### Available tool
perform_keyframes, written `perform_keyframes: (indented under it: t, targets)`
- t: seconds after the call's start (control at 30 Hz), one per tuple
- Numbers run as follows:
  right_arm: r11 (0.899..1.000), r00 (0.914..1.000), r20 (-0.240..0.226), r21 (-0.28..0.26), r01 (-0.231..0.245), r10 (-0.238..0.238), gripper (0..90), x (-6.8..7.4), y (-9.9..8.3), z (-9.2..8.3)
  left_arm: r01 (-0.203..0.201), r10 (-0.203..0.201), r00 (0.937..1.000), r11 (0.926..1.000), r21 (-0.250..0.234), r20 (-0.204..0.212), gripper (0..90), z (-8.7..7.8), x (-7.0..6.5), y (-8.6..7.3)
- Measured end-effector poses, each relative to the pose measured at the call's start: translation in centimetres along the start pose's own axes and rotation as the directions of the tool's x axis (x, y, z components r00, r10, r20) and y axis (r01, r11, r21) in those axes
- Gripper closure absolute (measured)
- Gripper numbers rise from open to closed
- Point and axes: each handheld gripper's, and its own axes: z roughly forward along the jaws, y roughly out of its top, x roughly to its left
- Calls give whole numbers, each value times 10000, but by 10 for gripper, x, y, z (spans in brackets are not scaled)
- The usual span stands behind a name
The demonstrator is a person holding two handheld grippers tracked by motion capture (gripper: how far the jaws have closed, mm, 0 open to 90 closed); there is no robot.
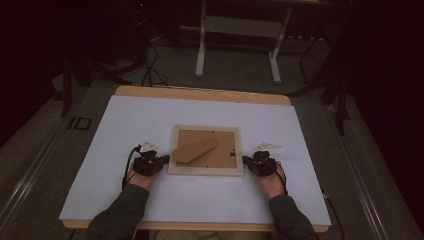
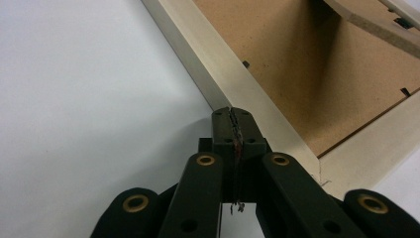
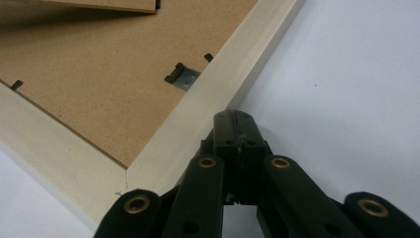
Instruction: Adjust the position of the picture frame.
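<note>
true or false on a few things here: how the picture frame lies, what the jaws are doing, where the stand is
1. The picture frame lies back side up on the white sheet. True.
2. The left gripper has its jaws wide open around the frame's edge. False: the jaws are shut, their tips at the frame's left rail.
3. The right gripper has its jaws shut beside the frame's right rail. True.
4. The cardboard stand lies on the sheet, apart from the frame. False: it sits on the frame's brown backing, slanted across it.
5. A small metal hanger sits on the backing near the right rail. True.
</note>
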Motion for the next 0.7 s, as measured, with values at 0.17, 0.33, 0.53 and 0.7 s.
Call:
perform_keyframes:
  t: [0.17,0.33,0.53,0.7]
  targets:
    - [10000,10000,-89,-79,39,-40,864,-2,-3,-1,-44,46,9999,9999,-108,117,889,0,3,1]
    - [9993,9994,100,-187,326,-325,844,-1,-6,-9,-181,185,9997,9994,-291,132,847,-4,3,3]
    - [9983,9993,72,-455,373,-370,798,-2,-6,-20,-232,246,9995,9976,-646,204,776,-13,3,6]
    - [9977,9998,48,-656,191,-188,772,-5,-5,-25,-112,133,9997,9955,-943,209,721,-21,10,7]
